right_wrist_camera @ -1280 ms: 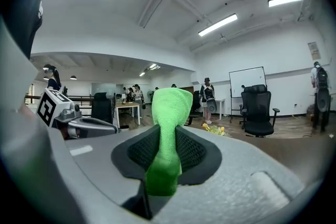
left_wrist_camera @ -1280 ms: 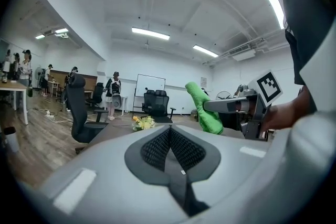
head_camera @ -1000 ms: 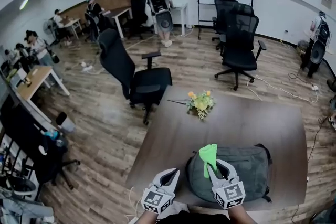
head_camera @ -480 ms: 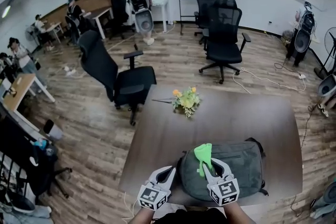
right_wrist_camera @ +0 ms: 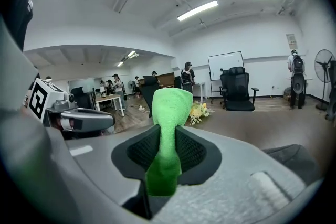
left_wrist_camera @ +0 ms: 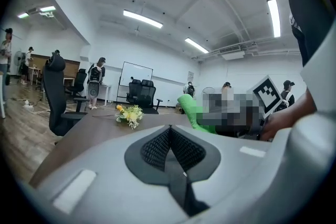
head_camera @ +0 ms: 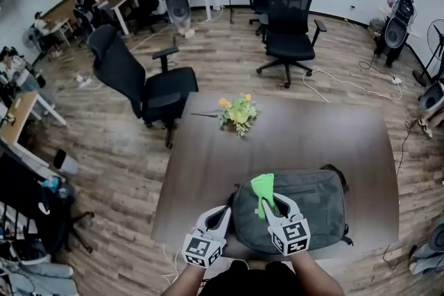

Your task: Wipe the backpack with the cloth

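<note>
Right gripper view shows jaws pinching cloth [right_wrist_camera: 167,134]; head view, backpack [head_camera: 312,208].

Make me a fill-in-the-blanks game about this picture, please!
The right tongs grip a cloth coloured ____.
The backpack lies on a ____.
The left tongs are shut and hold ____.
Missing words: green; table; nothing.

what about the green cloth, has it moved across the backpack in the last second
No: the cloth, held in the right tongs, stays over the backpack's left end; only the view itself has shifted.
</note>
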The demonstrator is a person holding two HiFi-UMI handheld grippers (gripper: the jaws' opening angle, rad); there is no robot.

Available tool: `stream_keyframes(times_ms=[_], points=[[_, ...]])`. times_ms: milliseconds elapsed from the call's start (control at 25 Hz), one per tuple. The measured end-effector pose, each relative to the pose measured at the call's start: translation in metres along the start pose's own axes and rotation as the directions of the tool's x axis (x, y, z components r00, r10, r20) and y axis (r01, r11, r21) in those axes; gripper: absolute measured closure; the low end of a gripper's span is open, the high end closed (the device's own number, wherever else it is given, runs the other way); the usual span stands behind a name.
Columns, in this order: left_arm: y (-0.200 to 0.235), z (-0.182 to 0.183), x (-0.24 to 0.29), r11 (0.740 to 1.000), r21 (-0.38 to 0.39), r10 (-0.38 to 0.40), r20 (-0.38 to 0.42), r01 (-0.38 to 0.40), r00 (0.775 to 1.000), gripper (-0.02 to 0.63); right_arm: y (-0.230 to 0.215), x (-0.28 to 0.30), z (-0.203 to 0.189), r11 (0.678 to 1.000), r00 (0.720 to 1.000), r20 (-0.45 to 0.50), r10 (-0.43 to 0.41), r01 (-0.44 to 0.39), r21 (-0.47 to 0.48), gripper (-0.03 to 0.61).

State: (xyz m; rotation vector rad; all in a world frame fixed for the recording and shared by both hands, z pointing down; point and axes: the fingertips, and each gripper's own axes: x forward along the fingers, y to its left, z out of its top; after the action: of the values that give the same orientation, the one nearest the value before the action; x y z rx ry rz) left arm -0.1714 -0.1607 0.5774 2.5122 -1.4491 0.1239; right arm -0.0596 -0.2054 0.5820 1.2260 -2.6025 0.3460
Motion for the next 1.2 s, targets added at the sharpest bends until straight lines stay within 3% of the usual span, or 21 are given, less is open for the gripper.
stream_keyframes(times_ms=[320,560,1200], points=[[0.007,-0.018,0.004,0.999,-0.018,0.027,-0.041,-0.028,0.999,0.595,0.002,0.046,-0.055,1.0,0.987,-0.163,0.004,-0.003,0.008,0.488],[0.012,-0.034,-0.002,0.998,-0.035,0.05,-0.075,-0.052,0.996,0.595,-0.009,0.066,-0.088,0.999,0.947,-0.317,-0.049,0.045,-0.018,0.489],[0.018,-0.046,0.0,0.996,-0.051,0.066,-0.115,-0.073,0.991,0.595,-0.018,0.091,-0.095,0.998,0.919,-0.389,-0.06,0.043,-0.052,0.488]])
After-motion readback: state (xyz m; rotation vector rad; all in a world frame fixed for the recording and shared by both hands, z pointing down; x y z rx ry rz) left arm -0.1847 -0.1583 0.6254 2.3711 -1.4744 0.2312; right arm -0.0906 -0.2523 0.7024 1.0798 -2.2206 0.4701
